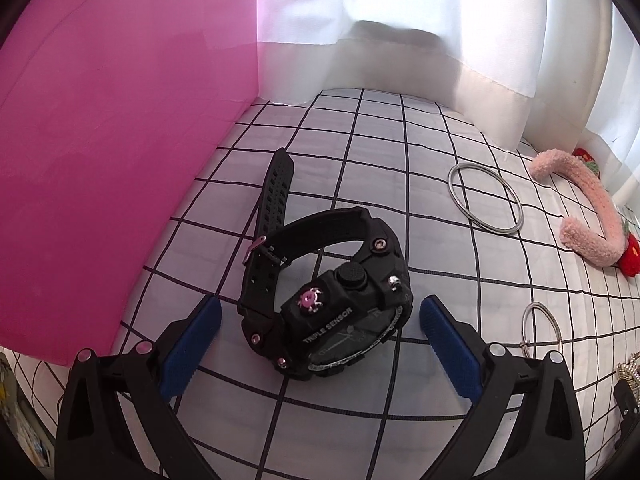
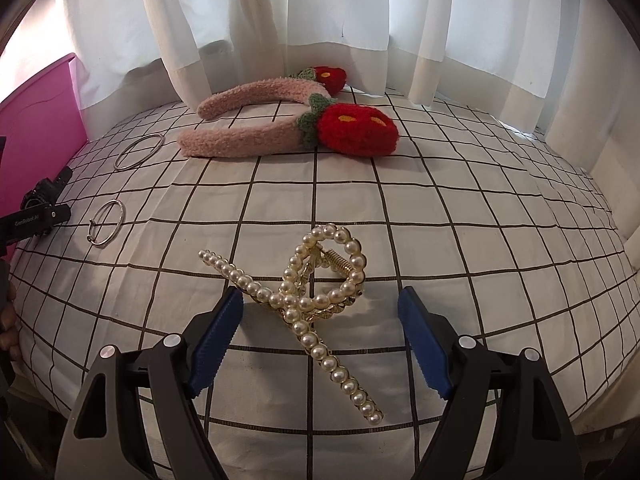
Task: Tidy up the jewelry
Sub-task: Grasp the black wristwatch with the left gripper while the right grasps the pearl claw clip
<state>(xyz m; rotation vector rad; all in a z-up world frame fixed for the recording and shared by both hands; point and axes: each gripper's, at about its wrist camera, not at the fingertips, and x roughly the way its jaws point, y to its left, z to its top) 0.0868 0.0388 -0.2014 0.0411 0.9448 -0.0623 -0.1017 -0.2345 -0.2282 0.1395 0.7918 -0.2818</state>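
The black watch (image 1: 320, 304) lies on its side on the checked bed cover (image 1: 400, 168), between the spread jaws of my left gripper (image 1: 320, 344), untouched. The pearl hair claw (image 2: 312, 300) lies between the jaws of my right gripper (image 2: 320, 340), likewise released and gripping nothing. Two silver bangles (image 2: 138, 151) and a plush strawberry headband (image 2: 280, 128) lie beyond; a pink box (image 1: 100, 140) stands left. Risk, in my judgement: the watch's rounded case could roll when clamped, and the claw's beads could slip off the pads.
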